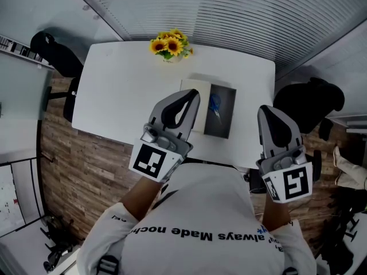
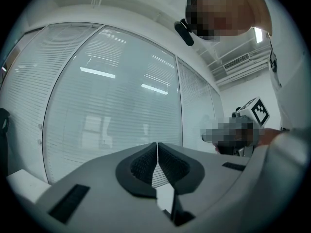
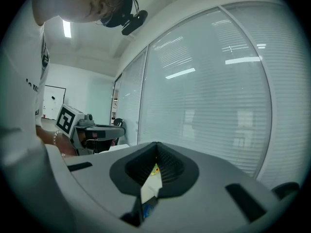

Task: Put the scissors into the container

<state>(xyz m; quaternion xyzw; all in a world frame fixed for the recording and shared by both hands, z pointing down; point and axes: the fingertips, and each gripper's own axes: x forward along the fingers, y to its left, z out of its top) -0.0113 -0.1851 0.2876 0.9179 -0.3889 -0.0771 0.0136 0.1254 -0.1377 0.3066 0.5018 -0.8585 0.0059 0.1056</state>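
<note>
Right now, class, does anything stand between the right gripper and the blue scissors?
Nothing visible does. The right gripper, shut and empty, hangs over the near edge of the table. The blue scissors lie on the dark tray to its left, with only bare surface between them. The sunflowers stand at the far edge, clear of that path.

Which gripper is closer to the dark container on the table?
Left. In the head view, the left gripper has its tips just at the left side of the container. The right gripper is apart from it, off to its right near the edge of the table.
</note>
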